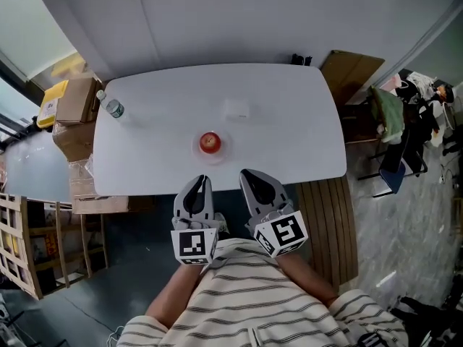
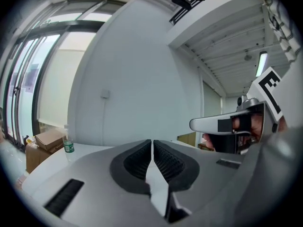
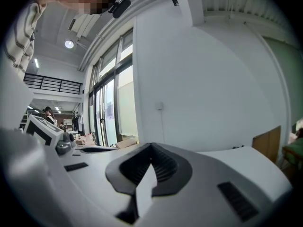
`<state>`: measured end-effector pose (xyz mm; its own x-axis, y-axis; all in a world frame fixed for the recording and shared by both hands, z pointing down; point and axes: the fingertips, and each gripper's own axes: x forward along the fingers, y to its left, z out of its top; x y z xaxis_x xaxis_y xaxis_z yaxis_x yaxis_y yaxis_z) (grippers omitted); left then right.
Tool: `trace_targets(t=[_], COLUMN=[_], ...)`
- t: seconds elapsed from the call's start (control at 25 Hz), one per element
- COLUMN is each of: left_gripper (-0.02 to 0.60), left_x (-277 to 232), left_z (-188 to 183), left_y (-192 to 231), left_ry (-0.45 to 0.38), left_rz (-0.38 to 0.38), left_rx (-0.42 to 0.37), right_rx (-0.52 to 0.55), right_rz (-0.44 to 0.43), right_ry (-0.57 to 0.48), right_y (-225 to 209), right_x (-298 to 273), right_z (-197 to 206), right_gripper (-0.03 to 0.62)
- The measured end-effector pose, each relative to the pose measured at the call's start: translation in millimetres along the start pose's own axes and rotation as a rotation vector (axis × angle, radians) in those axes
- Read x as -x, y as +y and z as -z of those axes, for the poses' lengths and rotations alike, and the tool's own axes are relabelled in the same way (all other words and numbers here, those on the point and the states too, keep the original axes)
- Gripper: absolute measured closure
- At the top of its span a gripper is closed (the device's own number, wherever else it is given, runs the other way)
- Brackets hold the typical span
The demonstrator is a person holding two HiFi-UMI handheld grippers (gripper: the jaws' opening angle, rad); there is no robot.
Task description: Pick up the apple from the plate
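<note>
Right now left claw and right claw both pinched closed, empty, at tabletop's 6 o'clock edge. Apple sits on plate, 12 o'clock from left claw.

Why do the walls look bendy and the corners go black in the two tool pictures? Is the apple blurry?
Left gripper view: the wide lens curves the windows and darkens the corners; the left tool looms huge. Right gripper view: same bending and black rim around the right tool, windows glaring bright. Head view: the apple is small but sharp; the table is evenly lit.
</note>
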<state>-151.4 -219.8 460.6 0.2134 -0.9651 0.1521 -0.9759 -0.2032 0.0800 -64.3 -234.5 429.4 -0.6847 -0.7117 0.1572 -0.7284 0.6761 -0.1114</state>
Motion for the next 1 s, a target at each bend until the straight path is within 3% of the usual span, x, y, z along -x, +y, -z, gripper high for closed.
trace_targets(t=[0.32, 0.72, 1.0], left_gripper=[0.572, 0.403, 0.31], left_x=[-29.6, -71.8, -98.2], left_z=[29.9, 73.2, 112.6], left_y=[9.8, 24.7, 28.3], left_ry=[0.041, 0.094, 0.16], left_rz=[0.048, 0.065, 0.07], left_rx=[-0.009, -0.002, -0.065], right_rx=[-0.007, -0.007, -0.011], right_rz=[0.035, 0.075, 0.115], right_ry=[0.042, 0.074, 0.08], right_y=[-9.5, -26.7, -42.7], right_x=[-11.1, -16.8, -14.0], right_z=[11.2, 20.0, 21.6], right_gripper=[0.582, 0.582, 0.582])
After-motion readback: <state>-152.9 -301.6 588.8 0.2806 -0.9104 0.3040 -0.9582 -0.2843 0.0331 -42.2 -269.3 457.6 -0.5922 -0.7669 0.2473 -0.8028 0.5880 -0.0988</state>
